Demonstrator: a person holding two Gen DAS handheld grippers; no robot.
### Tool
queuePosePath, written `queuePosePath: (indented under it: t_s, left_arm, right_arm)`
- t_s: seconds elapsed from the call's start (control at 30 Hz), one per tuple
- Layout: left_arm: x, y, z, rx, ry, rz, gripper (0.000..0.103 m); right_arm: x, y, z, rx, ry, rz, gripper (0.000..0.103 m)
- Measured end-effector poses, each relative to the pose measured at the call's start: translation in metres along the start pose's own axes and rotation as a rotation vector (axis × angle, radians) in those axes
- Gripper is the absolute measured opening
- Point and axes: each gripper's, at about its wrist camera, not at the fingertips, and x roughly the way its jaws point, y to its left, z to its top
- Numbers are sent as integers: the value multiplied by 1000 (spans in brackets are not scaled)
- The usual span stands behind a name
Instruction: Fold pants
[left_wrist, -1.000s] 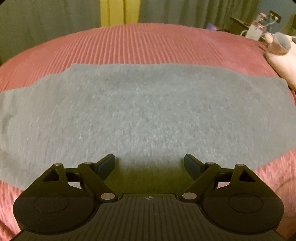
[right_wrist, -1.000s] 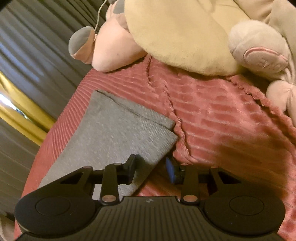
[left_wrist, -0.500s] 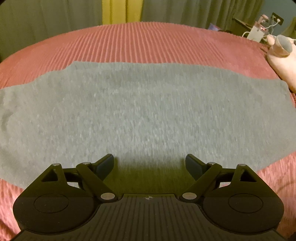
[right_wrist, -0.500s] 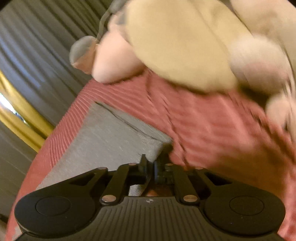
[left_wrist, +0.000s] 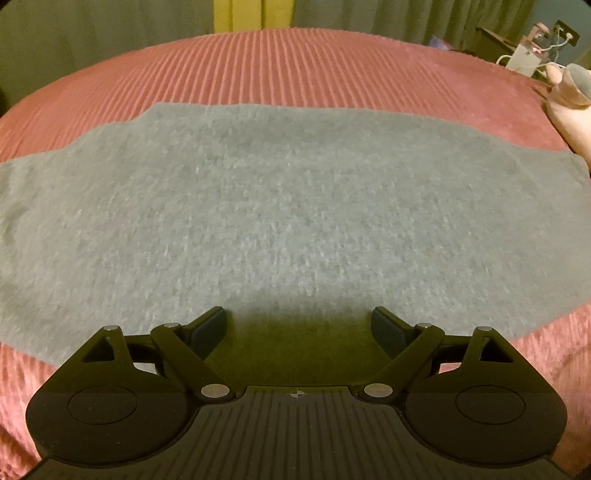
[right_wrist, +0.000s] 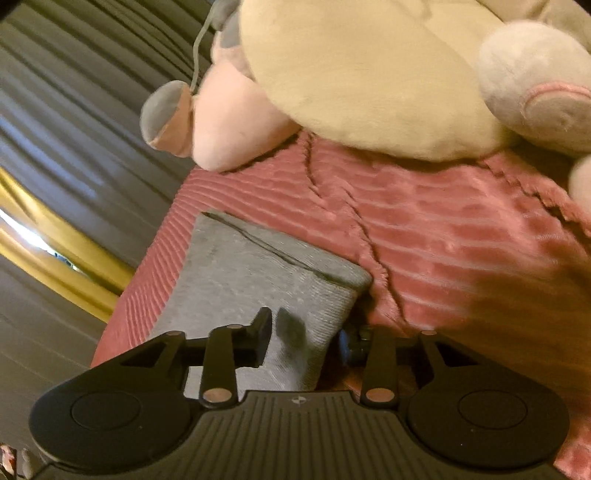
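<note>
**Grey pants flat on the red bedspread, one corner between the right jaws**

Here, closest to the left wrist camera, the left gripper (left_wrist: 299, 328) hangs with its jaws spread wide and nothing between them, just above the near edge of the pants (left_wrist: 288, 221). The pants are grey, of a soft fuzzy knit, and lie flat and smooth across the bedspread (left_wrist: 295, 70) from one side of the view to the other. Their far edge runs straight for most of its length and steps down toward the left.

In the right wrist view the right gripper (right_wrist: 304, 334) has its jaws partly apart, having just been opening, with a corner of the pants (right_wrist: 255, 273) lifted up between them; the cloth lies against the left finger (right_wrist: 262, 332), while the right finger is mostly hidden behind it, so a firm pinch cannot be told. A seam or fold line runs along the end of the cloth.

Beyond the pants the ribbed red bedspread is bare on the far side, with wrinkles near the corner. Farther off a large plush toy (right_wrist: 362, 74) rests on the bedspread, near the pants but apart from them. Curtains (right_wrist: 74, 110) hang behind the bed.
</note>
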Motion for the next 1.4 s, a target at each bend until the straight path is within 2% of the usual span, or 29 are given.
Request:
queuePosePath:
  t_s: [0.03,0.07,0.17,0.33,0.5,0.53,0.57,0.7,0.87,0.97,1.07,1.13,1.17,1.23,1.33,1.4]
  left_arm:
    - [0,1,0,-5,2,3,91]
    - [1,1,0,-11,5,6,91]
    - [4,3,1,-30,26,2,91]
    - [4,3,0,-26,31,6,91]
    - [5,6,1,-45,32,45,91]
    - [5,7,2,-51,35,58,91]
    - [6,9,2,-58,40,69,91]
    - [9,14,1,-83,52,91,91]
    - [9,19,1,-98,65,171,92]
    - [2,31,3,-140,45,216,92]
    - [-13,48,7,-215,-9,246,92]
    - [-26,60,9,-267,-60,249,92]
    - [-32,64,10,-284,-80,249,92]
    - [-44,74,12,-316,-124,262,92]
    - [-57,90,9,-365,-186,263,94]
    - [-58,100,5,-386,-192,240,94]
  right_arm:
    - [-2,1,-1,-18,-10,9,12]
    - [-4,1,-1,-26,-13,14,12]
    - [4,-2,1,-6,12,6,19]
    - [10,-1,4,-4,29,15,24]
    - [14,7,8,-29,34,37,24]
    - [15,8,8,-40,37,34,22]
    - [16,10,8,-54,35,23,11]
    - [10,14,6,-79,9,25,10]
    - [12,31,6,-170,16,-54,10]
    - [5,65,8,-278,-19,-89,10]
    - [-12,145,-3,-559,-110,-12,9]
    - [-24,205,-26,-735,-136,109,9]
    - [-28,234,-44,-820,-119,194,9]
    - [-34,282,-96,-997,-38,371,10]
    - [-31,309,-176,-1179,132,562,10]
    - [-18,308,-227,-1280,269,589,10]
